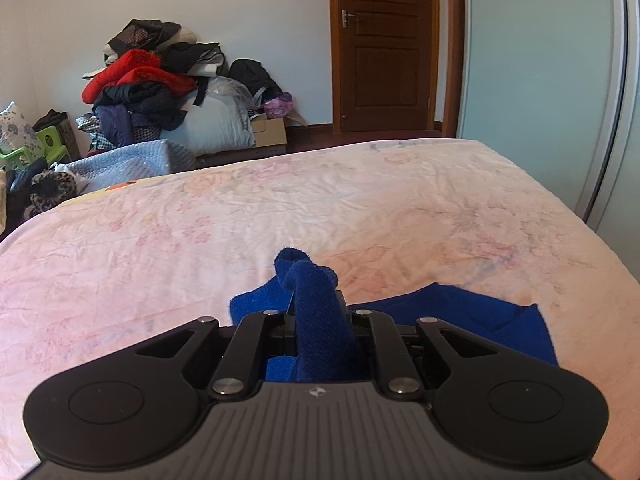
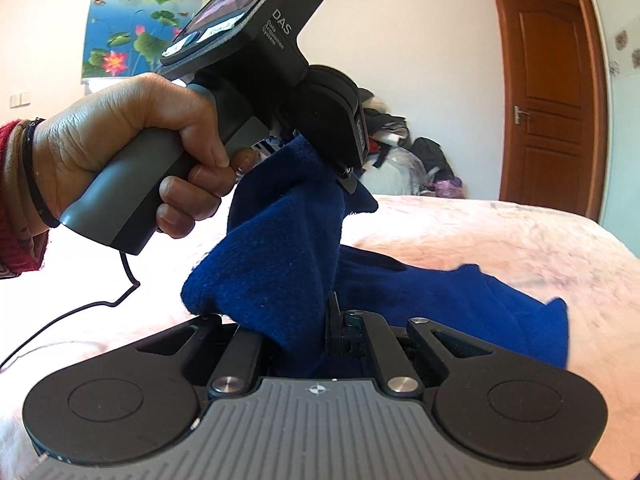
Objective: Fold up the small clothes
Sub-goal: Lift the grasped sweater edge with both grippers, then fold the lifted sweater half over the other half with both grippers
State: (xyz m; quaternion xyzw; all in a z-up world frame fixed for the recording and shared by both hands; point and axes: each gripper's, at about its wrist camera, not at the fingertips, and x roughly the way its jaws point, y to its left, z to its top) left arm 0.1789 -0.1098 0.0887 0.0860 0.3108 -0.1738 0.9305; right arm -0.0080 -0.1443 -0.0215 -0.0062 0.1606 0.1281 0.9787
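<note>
Blue garment [image 1: 320,332], fingertips hidden beneath

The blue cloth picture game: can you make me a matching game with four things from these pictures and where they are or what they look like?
Things:
1. blue cloth
2. door
3. pile of clothes
4. lotus picture

Descriptions:
A. brown wood, shut
B. hanging on the wall
C. pinched in both grippers, partly lifted off the bed
D. heaped against the far wall

Pairs: 1-C, 2-A, 3-D, 4-B

The left gripper and the right gripper are each shut on the blue cloth above the pink bed.
</note>
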